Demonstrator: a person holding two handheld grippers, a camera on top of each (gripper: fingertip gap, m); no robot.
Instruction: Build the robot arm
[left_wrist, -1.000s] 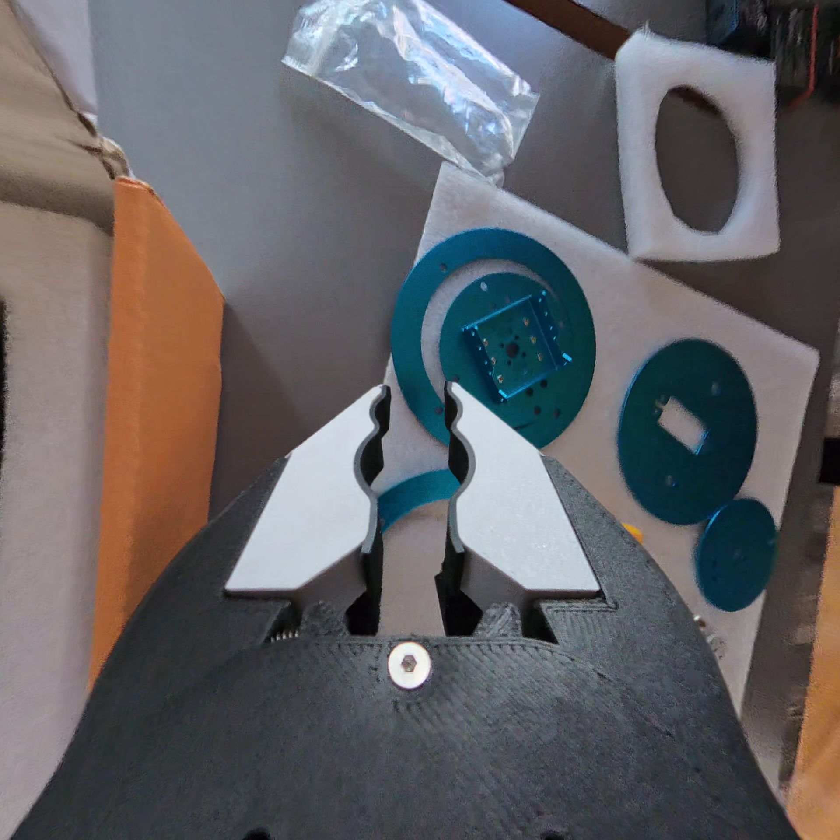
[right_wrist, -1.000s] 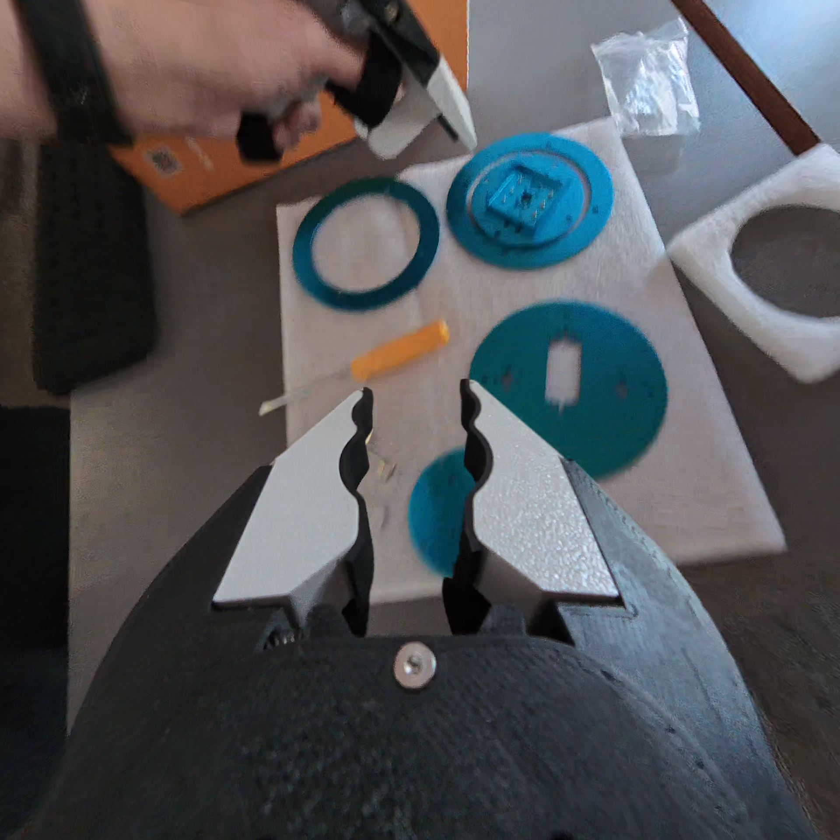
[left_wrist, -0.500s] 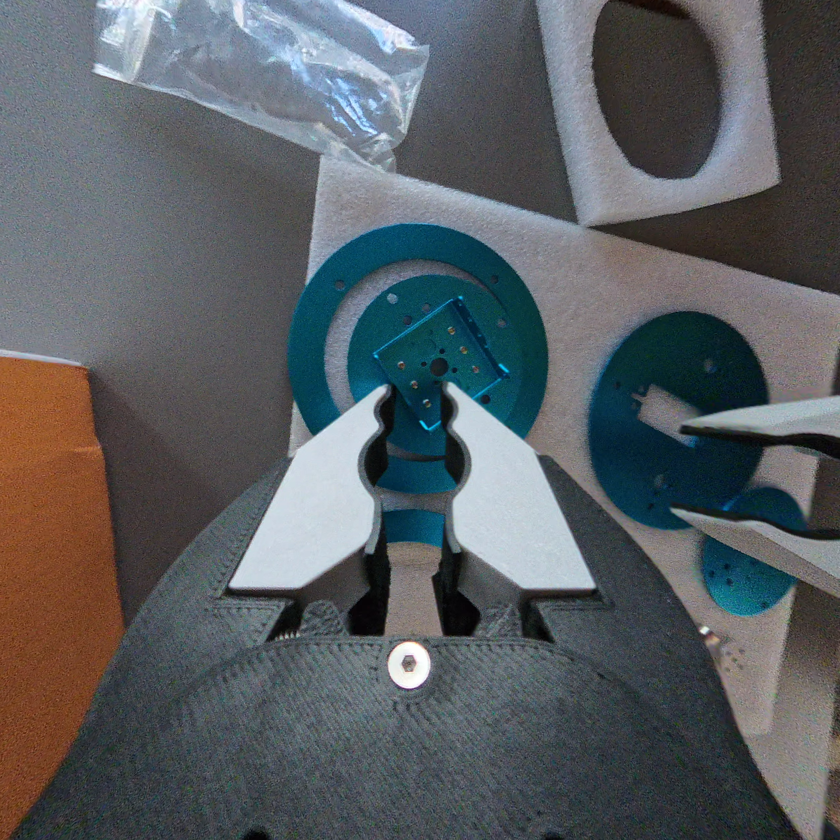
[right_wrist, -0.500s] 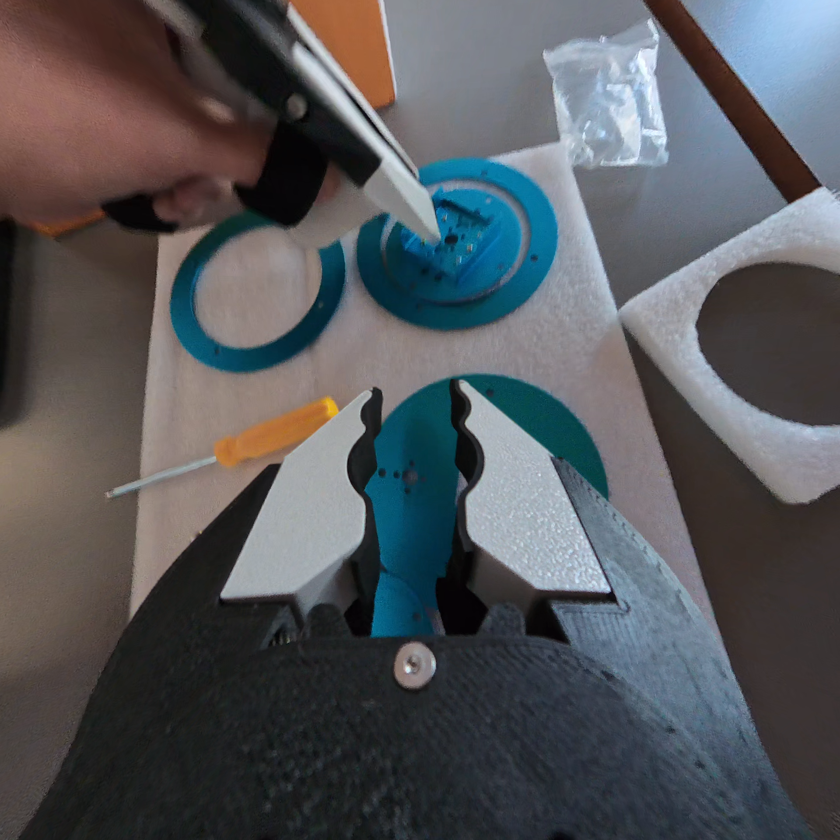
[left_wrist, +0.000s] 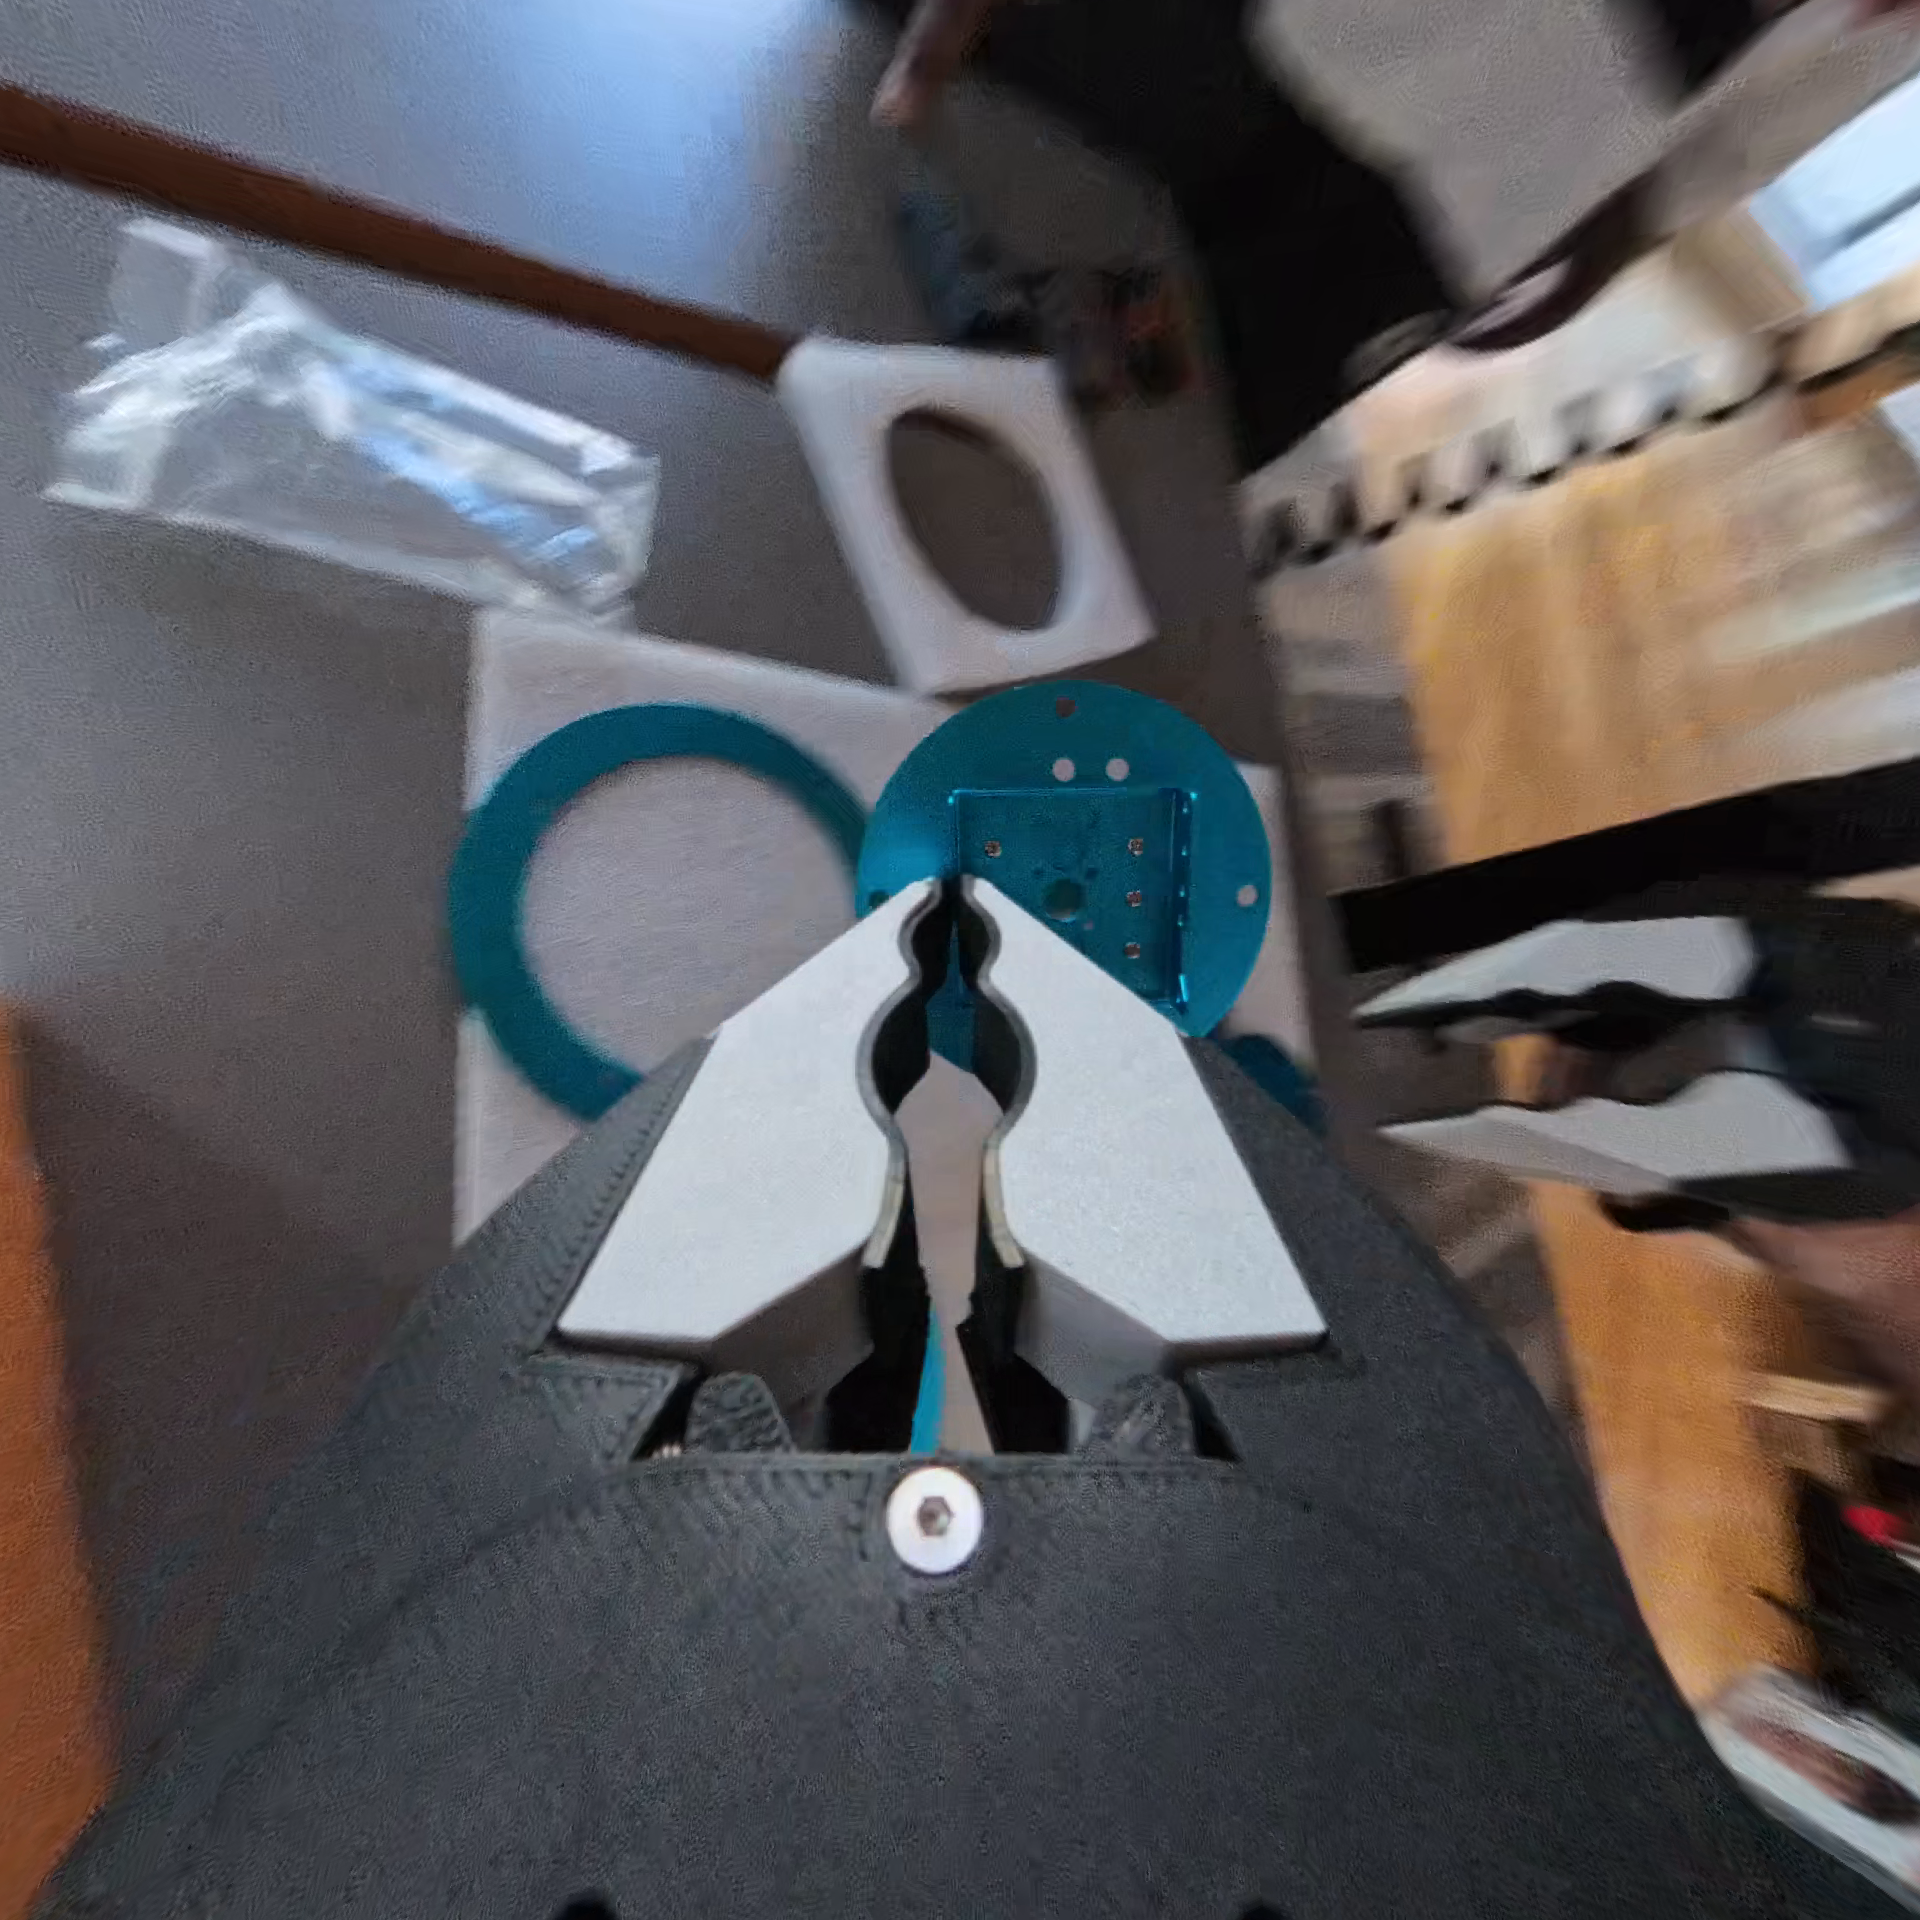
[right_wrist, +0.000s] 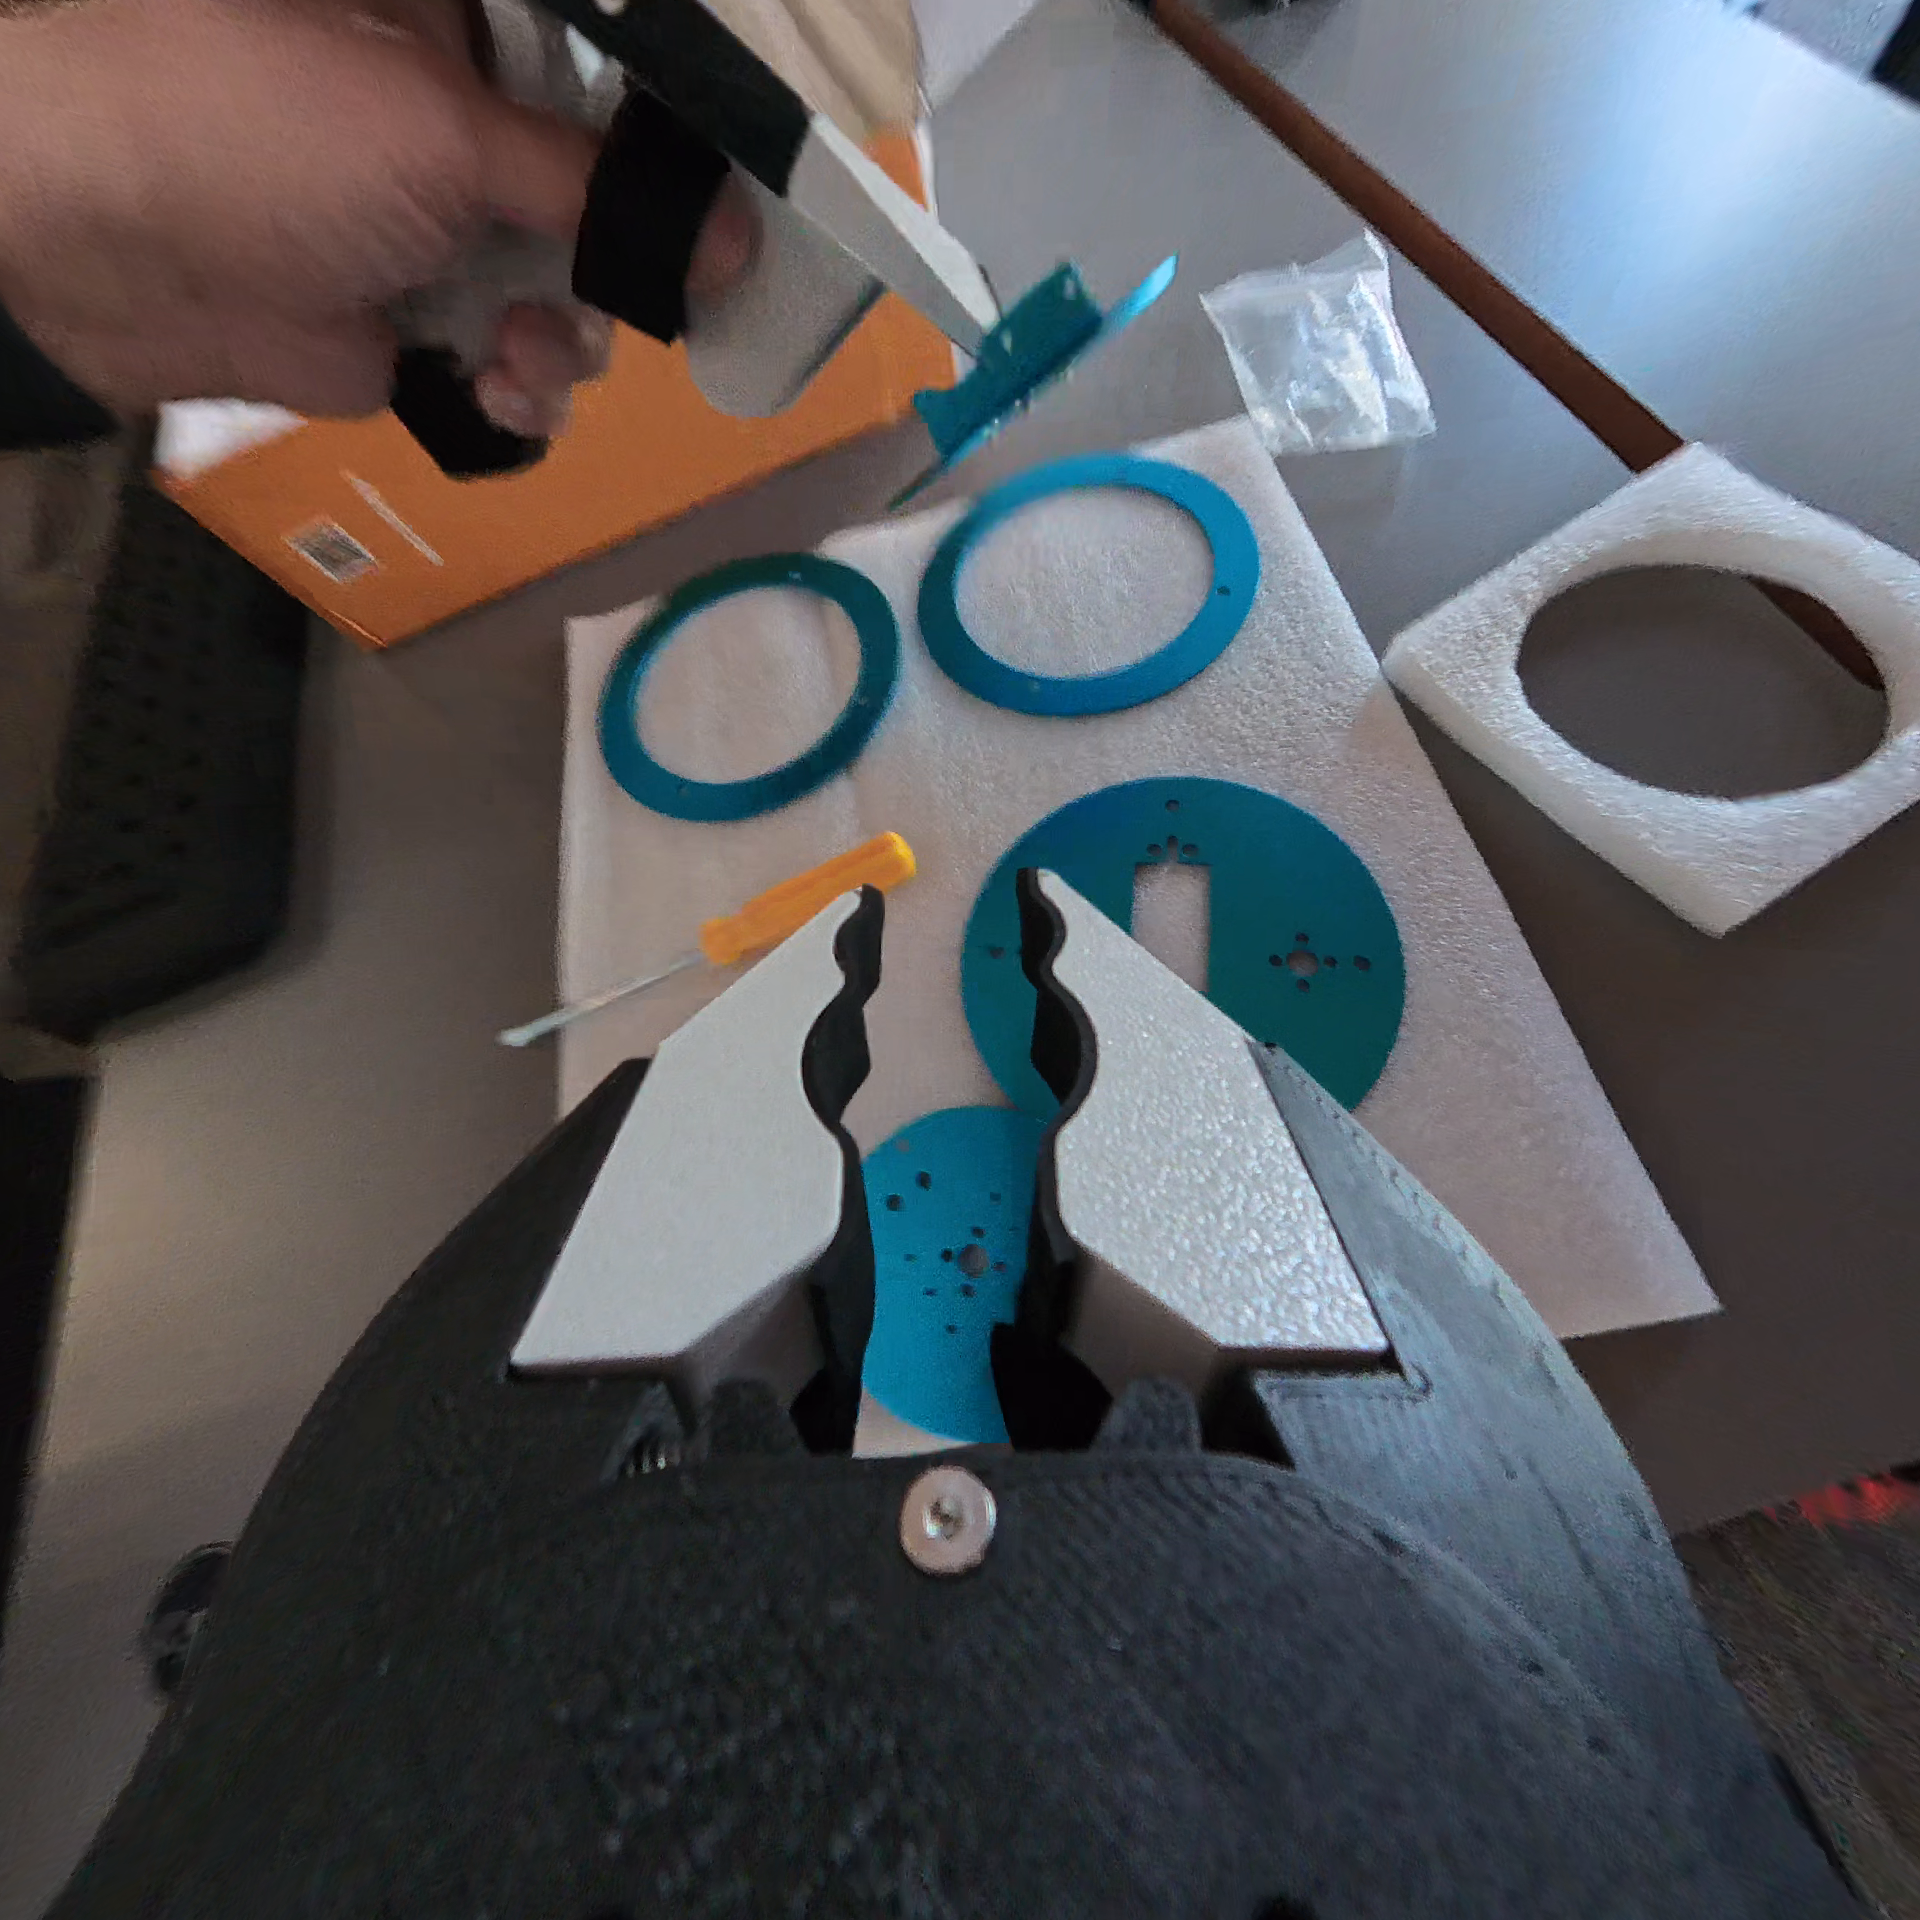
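Observation:
My left gripper (left_wrist: 948, 896) is shut on a blue metal disc with a square bracket on it (left_wrist: 1081, 862) and holds it lifted and tilted above the white foam sheet (left_wrist: 686, 914). The right wrist view shows that gripper (right_wrist: 982, 332) and the held disc (right_wrist: 1029, 358) in the air at the top. My right gripper (right_wrist: 948, 899) is open and empty over the foam sheet (right_wrist: 1455, 1143), above a small blue disc (right_wrist: 945, 1268) and beside a large blue disc with a rectangular slot (right_wrist: 1247, 956). Two blue rings (right_wrist: 748, 686) (right_wrist: 1089, 584) lie flat on the sheet.
An orange-handled screwdriver (right_wrist: 800, 914) lies on the sheet's left part. A clear plastic bag (right_wrist: 1320, 353), a white foam block with an oval hole (right_wrist: 1662, 686) and an orange box (right_wrist: 582, 478) lie around the sheet. A dark keyboard-like object (right_wrist: 156, 748) is at far left. The gap from one gripper's tips to the other's is roughly 15 cm.
My left gripper closed on the disc with the bracket and lifted it out of its ring. My right gripper pulled back toward the sheet's near side and stayed open.

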